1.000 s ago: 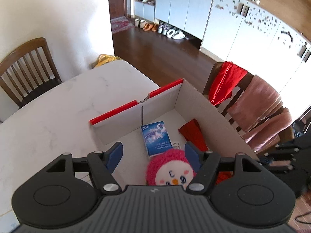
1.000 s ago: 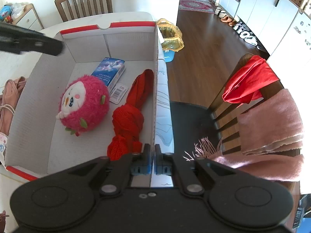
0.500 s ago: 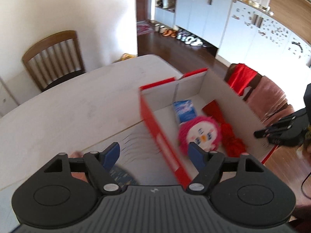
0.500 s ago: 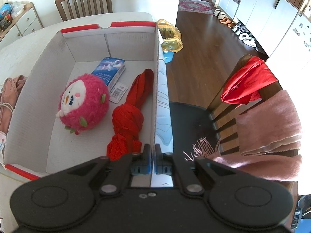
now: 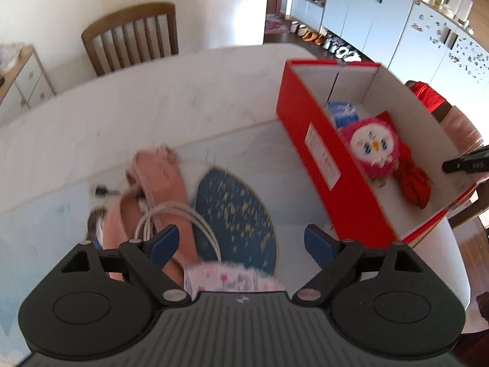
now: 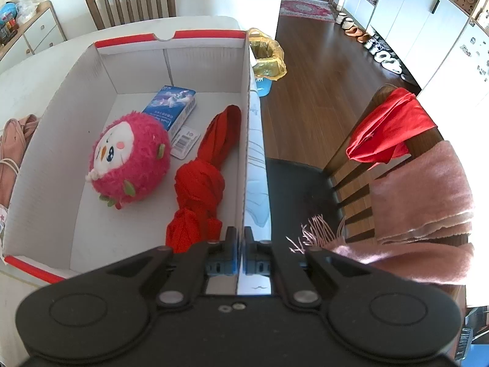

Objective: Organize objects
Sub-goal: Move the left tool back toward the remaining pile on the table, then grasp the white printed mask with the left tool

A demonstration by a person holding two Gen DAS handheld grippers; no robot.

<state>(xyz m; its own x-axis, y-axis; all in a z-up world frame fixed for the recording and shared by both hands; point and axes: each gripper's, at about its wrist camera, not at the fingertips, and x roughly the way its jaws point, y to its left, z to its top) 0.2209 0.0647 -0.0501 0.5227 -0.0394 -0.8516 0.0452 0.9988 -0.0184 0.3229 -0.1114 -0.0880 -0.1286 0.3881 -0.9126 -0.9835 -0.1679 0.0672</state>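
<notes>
1. Left hand-held gripper (image 5: pixel 241 241): jaws opening, nothing between them, above the pink cloth (image 5: pixel 159 183) and white cord (image 5: pixel 180 211) on the table (image 5: pixel 137 104). I'd drop straight and bite cloth only, cord might tangle.
2. Right hand-held gripper (image 6: pixel 240 250) pinches the box (image 6: pixel 246 140) wall.
3. Box holds pink plush (image 6: pixel 130 162), red knotted cloth (image 6: pixel 201 183), blue carton (image 6: pixel 171 107).

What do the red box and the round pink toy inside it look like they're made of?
The red box looks like cardboard: thin flat walls, folded seams, matte white inside, a smoother red outside. The pink toy looks like plush fabric, a shaggy, fuzzy pile around a smoother white face. Its filling cannot be seen.
</notes>
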